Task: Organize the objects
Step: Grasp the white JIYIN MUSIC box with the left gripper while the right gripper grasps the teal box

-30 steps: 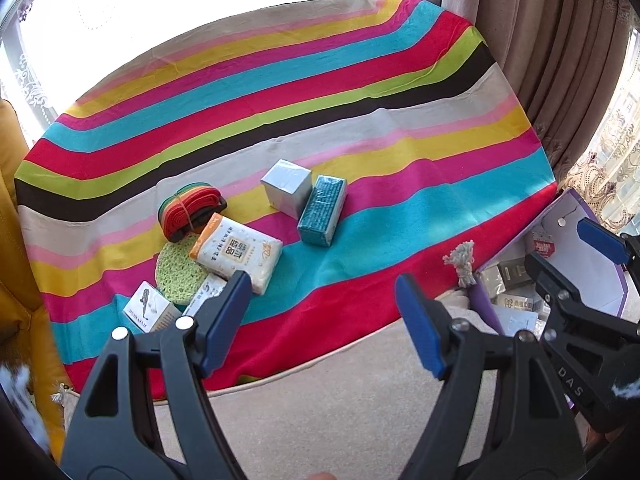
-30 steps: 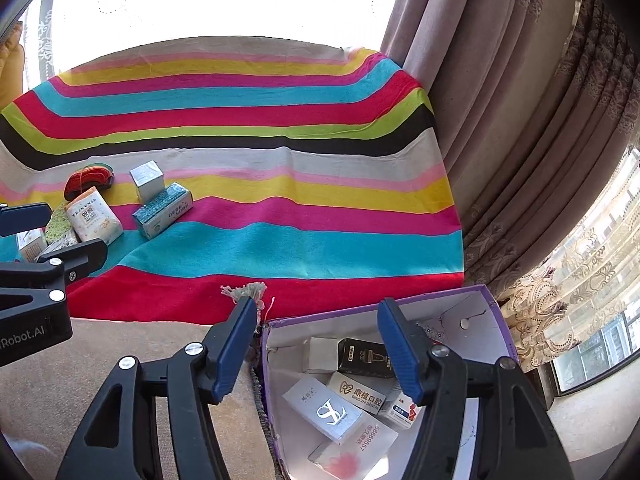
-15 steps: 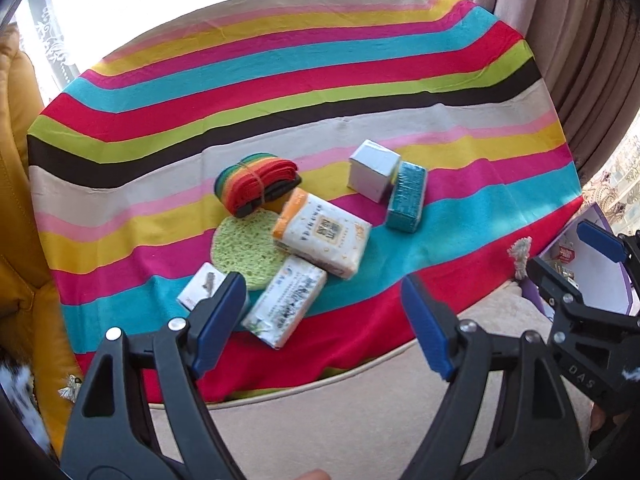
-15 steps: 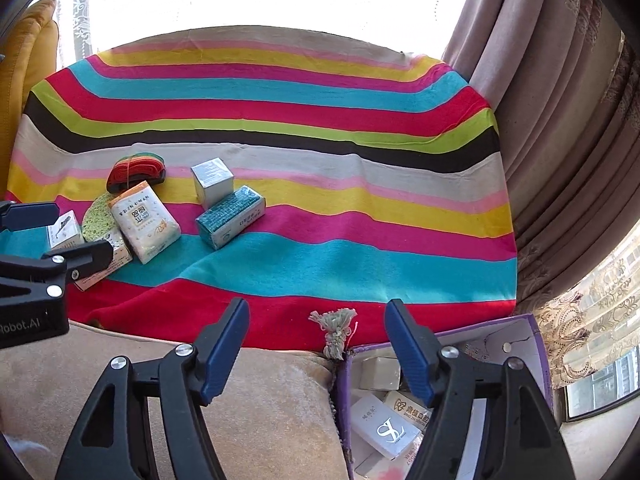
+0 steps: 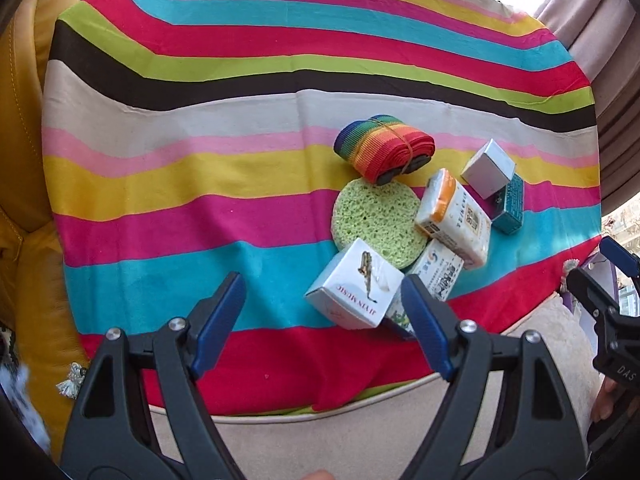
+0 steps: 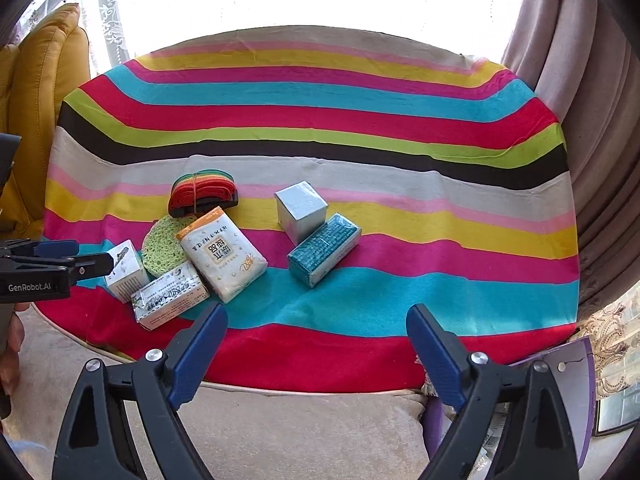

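Cloth, card, sponge and plastic before you.
Your striped cloth (image 6: 360,128) looks matt and woven; the sponge (image 5: 372,218) is rough and porous, the strap (image 5: 384,146) ribbed webbing. The white box (image 5: 354,290) is smooth card, the tissue pack (image 6: 222,258) glossy film, and your gripper pads (image 6: 198,354) matt blue plastic.

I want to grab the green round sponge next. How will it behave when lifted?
The green sponge looks thin and porous, so probably light and floppy. Boxes overlap its near edge, notably the white music box, so lifting may disturb them.
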`<action>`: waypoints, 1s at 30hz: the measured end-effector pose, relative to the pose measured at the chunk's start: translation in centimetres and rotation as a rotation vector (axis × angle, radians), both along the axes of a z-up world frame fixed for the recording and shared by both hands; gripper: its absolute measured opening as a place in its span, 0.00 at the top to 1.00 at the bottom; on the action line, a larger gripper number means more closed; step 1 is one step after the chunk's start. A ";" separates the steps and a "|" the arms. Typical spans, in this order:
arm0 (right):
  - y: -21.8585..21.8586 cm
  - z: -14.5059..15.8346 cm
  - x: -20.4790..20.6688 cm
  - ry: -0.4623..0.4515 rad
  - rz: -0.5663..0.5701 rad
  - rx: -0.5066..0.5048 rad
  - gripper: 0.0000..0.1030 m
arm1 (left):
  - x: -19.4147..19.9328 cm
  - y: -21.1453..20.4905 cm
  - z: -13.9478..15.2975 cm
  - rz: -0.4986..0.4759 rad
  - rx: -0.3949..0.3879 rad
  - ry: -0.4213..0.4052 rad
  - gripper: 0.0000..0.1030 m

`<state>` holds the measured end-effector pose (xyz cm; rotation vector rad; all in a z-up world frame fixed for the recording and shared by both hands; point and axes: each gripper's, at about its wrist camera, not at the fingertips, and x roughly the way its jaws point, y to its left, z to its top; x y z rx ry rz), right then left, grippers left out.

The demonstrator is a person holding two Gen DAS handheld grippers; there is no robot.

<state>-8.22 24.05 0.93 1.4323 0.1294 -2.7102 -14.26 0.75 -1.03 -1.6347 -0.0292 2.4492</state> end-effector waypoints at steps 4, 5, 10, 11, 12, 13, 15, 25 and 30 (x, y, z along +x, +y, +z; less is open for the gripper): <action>-0.7 -0.1 -0.7 0.001 0.017 0.011 0.09 | -0.4 2.0 -1.8 -0.065 -0.045 -0.057 0.26; -0.7 -0.2 -1.0 -0.002 0.014 0.009 0.09 | -0.5 2.3 -2.3 -0.071 -0.067 -0.068 0.30; 0.3 -1.6 -2.8 -0.071 -0.039 -0.057 0.09 | -0.6 3.3 -3.5 -0.100 -0.123 -0.088 0.49; 0.5 -1.9 -3.1 -0.080 -0.052 -0.066 0.09 | -0.3 3.6 -3.2 -0.111 -0.128 -0.070 0.50; 0.8 -2.0 -3.4 -0.082 -0.062 -0.075 0.09 | 0.0 3.8 -2.8 -0.121 -0.135 -0.045 0.54; 1.0 -2.2 -3.6 -0.083 -0.075 -0.086 0.09 | 0.3 4.0 -2.3 -0.124 -0.155 -0.020 0.57; 1.7 -2.3 -3.9 -0.085 -0.095 -0.114 0.09 | 0.7 4.5 -1.5 -0.126 -0.186 0.025 0.57; 3.4 -3.3 -7.4 -0.102 -0.181 -0.154 0.09 | -1.4 3.3 4.7 0.016 -0.033 0.110 0.57; 2.7 -5.0 -9.5 -0.167 -0.210 -0.141 0.14 | -1.8 4.6 5.7 0.073 0.063 0.175 0.57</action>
